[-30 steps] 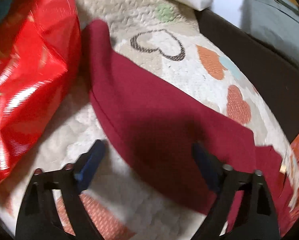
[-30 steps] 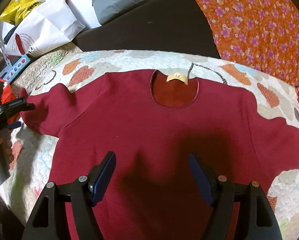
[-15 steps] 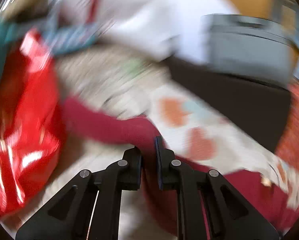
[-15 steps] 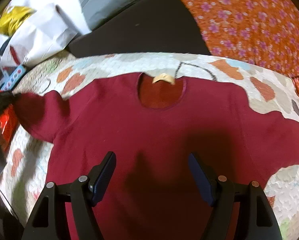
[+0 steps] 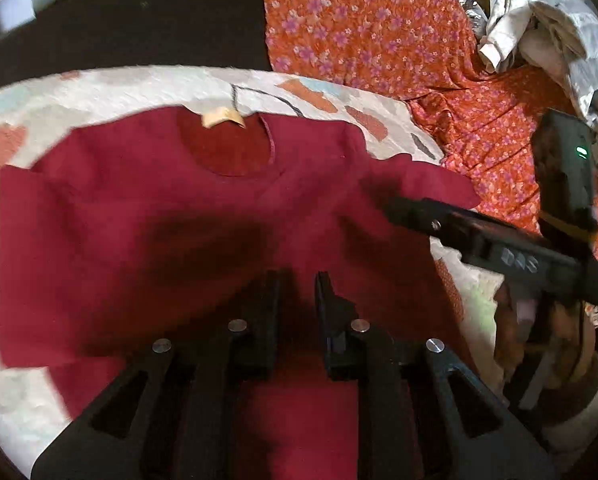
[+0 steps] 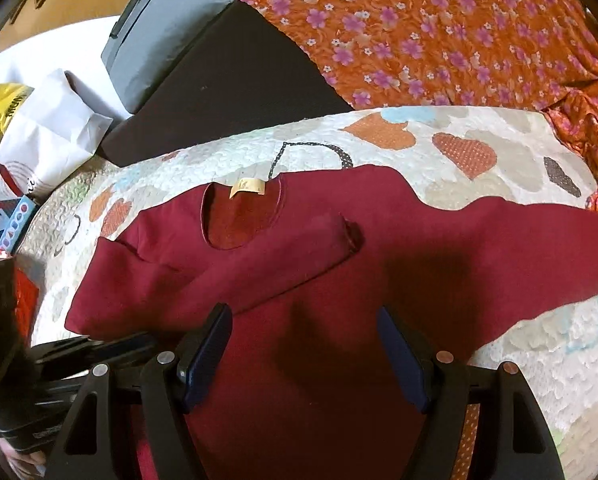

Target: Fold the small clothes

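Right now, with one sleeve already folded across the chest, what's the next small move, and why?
Probably move the right gripper, fingers open, toward the other sleeve to pinch it: that sleeve lies spread flat on the quilt, while the folded sleeve already crosses the shirt.

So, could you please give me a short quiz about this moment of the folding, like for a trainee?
1. True or false: the right claw hangs open above the dark red fabric shirt.
2. In the right wrist view, how does the sleeve on the picture's left lie?
A. folded across the chest
B. rolled into a ball
C. tucked inside the neck opening
3. What small pale thing sits at the back of the neck opening?

Key:
1. True; its blue pads stand wide apart and touch no cloth.
2. A.
3. A beige label.
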`<action>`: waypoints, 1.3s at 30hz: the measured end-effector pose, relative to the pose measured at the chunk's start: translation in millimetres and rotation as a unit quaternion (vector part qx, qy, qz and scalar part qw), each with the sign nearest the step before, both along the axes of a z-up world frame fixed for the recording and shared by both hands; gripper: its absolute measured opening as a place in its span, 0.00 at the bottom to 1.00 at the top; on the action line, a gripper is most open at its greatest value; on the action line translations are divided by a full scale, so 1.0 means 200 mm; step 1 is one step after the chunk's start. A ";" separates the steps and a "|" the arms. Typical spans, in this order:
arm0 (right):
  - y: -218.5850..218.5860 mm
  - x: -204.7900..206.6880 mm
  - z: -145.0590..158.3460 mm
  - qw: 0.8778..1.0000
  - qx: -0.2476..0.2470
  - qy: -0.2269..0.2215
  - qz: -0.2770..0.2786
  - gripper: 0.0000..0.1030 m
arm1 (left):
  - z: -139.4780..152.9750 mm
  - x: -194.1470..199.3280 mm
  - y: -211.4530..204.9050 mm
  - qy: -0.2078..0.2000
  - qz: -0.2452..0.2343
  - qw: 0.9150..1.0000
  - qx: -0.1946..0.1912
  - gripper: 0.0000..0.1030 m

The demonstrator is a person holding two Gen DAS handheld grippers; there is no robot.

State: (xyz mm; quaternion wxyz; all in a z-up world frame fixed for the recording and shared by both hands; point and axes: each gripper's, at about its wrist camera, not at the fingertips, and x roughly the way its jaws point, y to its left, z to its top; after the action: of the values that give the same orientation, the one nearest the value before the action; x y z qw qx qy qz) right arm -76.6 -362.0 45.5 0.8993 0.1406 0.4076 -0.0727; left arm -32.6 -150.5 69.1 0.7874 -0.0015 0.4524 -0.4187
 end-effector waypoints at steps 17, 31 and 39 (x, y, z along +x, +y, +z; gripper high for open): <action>-0.04 0.47 -0.22 0.986 -0.108 0.074 0.102 0.53 | -0.03 0.13 0.54 -0.075 0.193 0.973 0.099 0.63; -0.25 0.32 0.10 0.989 -0.138 -0.011 0.050 0.02 | -0.08 0.18 0.51 -0.065 0.206 0.969 0.118 0.63; -0.30 0.34 0.03 0.984 -0.169 0.048 0.014 0.04 | -0.13 0.24 0.57 -0.031 0.246 0.959 0.135 0.63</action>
State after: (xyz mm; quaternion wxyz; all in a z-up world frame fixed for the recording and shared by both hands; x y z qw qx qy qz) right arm -8.8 -421.3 51.0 0.8906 -0.0223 0.4339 -0.1347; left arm 14.7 -35.7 44.1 0.8729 0.0063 0.4652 -0.1469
